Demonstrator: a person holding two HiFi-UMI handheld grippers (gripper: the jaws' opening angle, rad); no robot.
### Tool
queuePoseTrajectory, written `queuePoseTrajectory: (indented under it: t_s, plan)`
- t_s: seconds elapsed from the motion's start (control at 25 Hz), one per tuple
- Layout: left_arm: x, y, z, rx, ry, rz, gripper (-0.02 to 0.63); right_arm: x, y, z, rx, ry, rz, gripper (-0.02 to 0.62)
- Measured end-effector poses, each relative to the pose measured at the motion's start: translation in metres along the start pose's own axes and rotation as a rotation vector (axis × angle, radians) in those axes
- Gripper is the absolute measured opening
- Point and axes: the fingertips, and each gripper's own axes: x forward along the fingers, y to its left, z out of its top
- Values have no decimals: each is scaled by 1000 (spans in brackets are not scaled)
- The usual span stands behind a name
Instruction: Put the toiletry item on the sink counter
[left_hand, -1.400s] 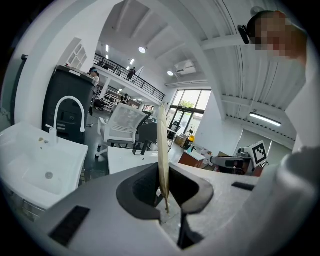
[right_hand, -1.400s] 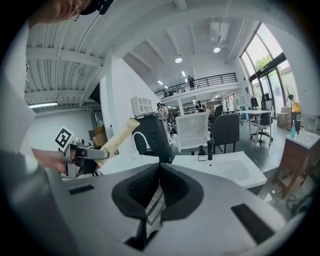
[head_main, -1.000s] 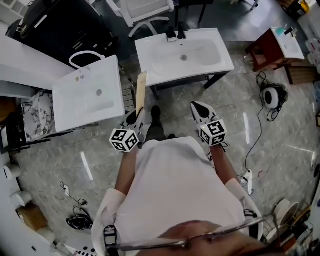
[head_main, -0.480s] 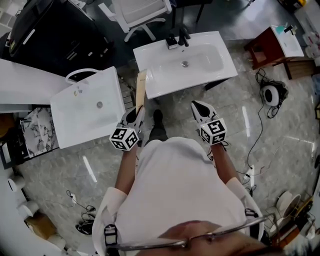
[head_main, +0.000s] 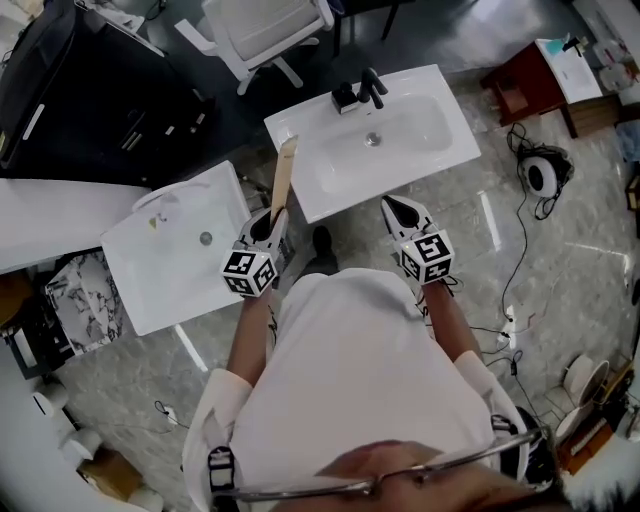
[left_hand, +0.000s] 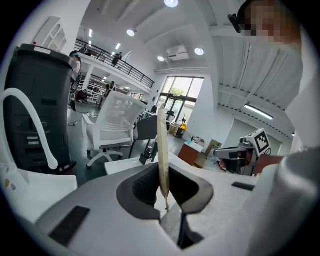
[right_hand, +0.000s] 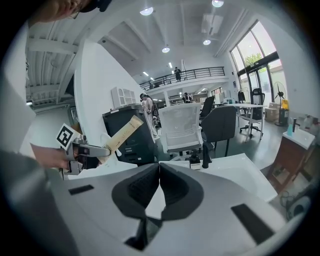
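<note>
A long flat tan toiletry item (head_main: 283, 180) sticks up from my left gripper (head_main: 272, 226), which is shut on its lower end. In the left gripper view the tan item (left_hand: 162, 155) stands edge-on between the pads. Its top reaches the front left corner of the white sink counter (head_main: 445, 145), which carries a black faucet (head_main: 366, 90). My right gripper (head_main: 396, 209) is shut with nothing in it, just short of that counter's front edge. The right gripper view shows its closed jaws (right_hand: 159, 175), the tan item (right_hand: 122, 132) at left and the counter (right_hand: 240, 172) ahead.
A second white sink unit (head_main: 160, 275) stands at my left. A white office chair (head_main: 262, 32) and dark cabinets lie beyond the counters. A red-brown side table (head_main: 530, 85), a round device with cables (head_main: 540, 178) and floor clutter are on the right.
Both sink units have slid down and closer in the head view as the person steps toward them. The grippers keep their pose, the left still holding the tan item.
</note>
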Motion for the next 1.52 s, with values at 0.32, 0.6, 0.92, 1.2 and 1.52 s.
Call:
queuePoseTrajectory:
  t_s: [0.32, 0.6, 0.92, 1.2, 1.52]
  plan:
    - [37, 39, 14, 27, 59, -71, 43, 29, -12, 13, 6, 31, -72, 6]
    - [63, 48, 18, 44, 94, -108, 43, 37, -25, 14, 18, 62, -94, 6]
    - [81, 40, 13, 56, 122, -96, 43, 38, -47, 12, 28, 77, -85, 8]
    - [101, 26, 10, 57, 137, -27, 43, 38, -81, 11, 27, 82, -18, 7]
    - [128, 20, 13, 51, 140, 68, 43, 50, -122, 17, 2, 117, 90, 6]
